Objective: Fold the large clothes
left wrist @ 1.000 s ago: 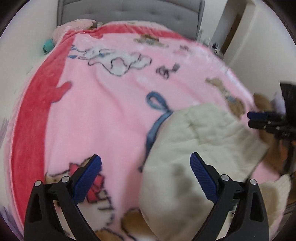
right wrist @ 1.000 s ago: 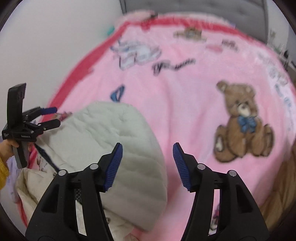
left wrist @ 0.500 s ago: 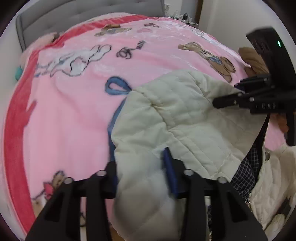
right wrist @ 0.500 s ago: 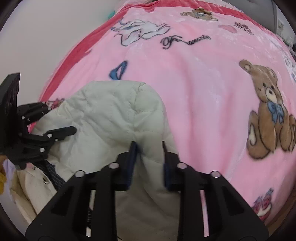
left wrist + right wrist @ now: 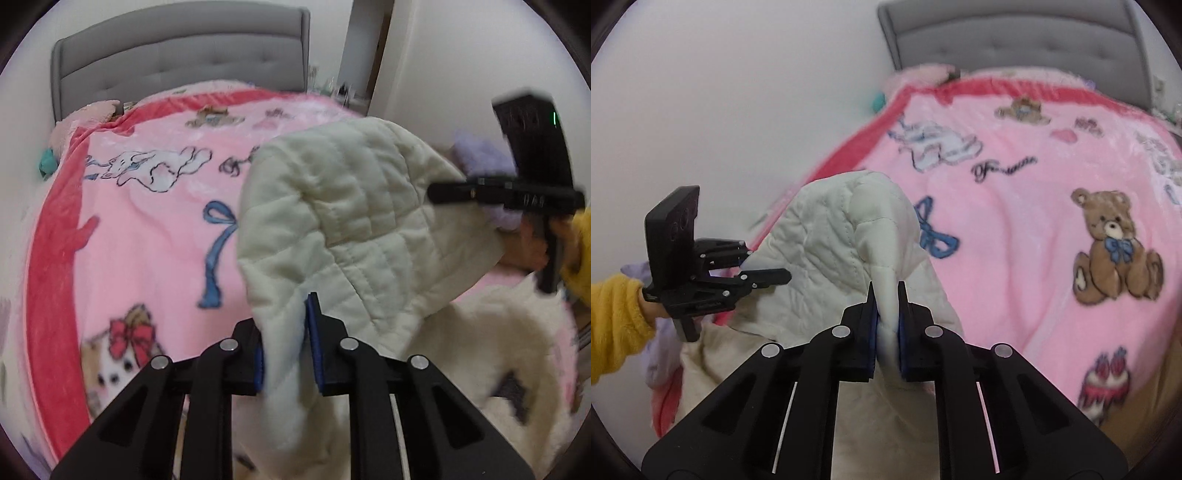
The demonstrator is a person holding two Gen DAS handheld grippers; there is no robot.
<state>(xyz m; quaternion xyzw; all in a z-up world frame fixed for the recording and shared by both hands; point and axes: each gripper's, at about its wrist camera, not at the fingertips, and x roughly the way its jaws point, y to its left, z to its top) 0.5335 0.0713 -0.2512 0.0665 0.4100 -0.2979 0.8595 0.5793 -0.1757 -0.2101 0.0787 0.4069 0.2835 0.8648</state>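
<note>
Writing on pink blanket (image 5: 1052, 229) unreadable; both grippers pinch quilted jacket (image 5: 354, 221)

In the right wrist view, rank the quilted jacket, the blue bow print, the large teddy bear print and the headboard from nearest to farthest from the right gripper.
1. Quilted jacket: pinched in the right gripper.
2. Blue bow print: just beyond the jacket, slightly right.
3. Teddy bear print: far right on the blanket.
4. Headboard: top, behind the bed.

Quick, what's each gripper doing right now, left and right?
Left gripper: jaws closed on the cream quilted jacket.
Right gripper: jaws closed on a fold of the same jacket.
</note>
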